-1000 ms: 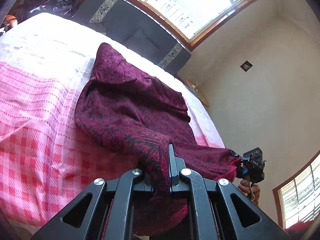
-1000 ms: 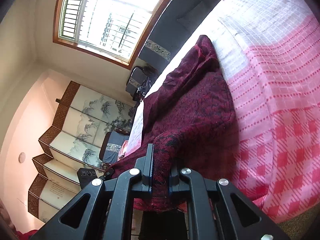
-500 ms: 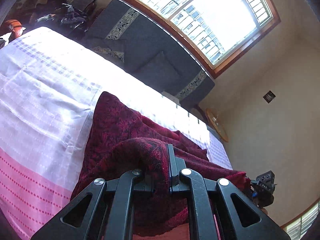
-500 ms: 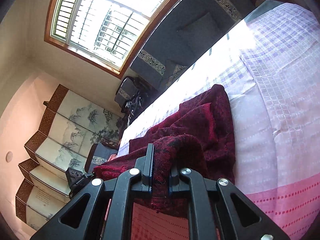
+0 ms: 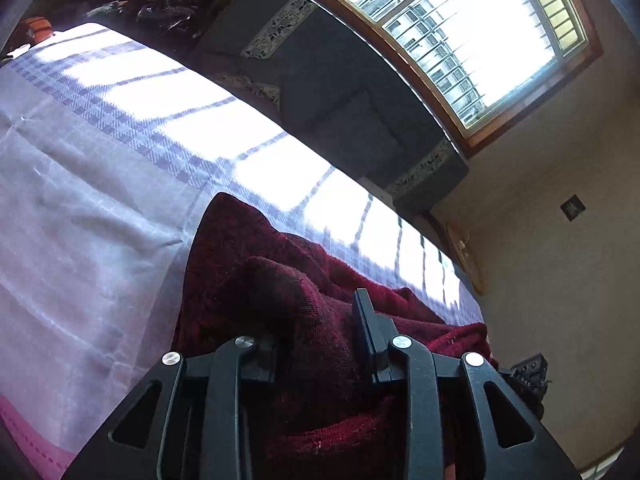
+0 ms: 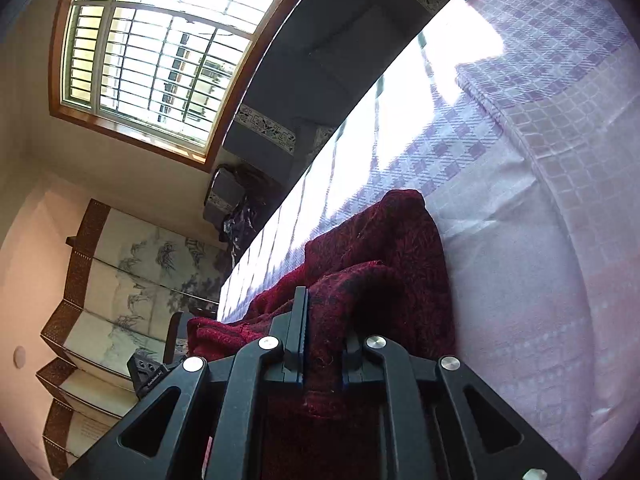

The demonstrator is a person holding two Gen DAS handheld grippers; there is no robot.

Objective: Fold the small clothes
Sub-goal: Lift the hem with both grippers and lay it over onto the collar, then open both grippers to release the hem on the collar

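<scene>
Left wrist view: the left gripper (image 5: 320, 344) has just been opening its fingers, and they now stand a bit apart with a bunched fold of the dark red garment (image 5: 256, 280) sitting loosely between them, not pinched. The garment is folded over itself on the bed (image 5: 100, 208), which has a lilac checked sheet. The other gripper peeks in at 4 o'clock.

In the right wrist view, the right gripper (image 6: 322, 344) has its fingers narrow and clamped on an edge of the same cloth. The garment heaps up toward 1 o'clock. A window (image 6: 160, 48) sits at 11 o'clock and a folding screen (image 6: 120, 288) at 8 o'clock.
</scene>
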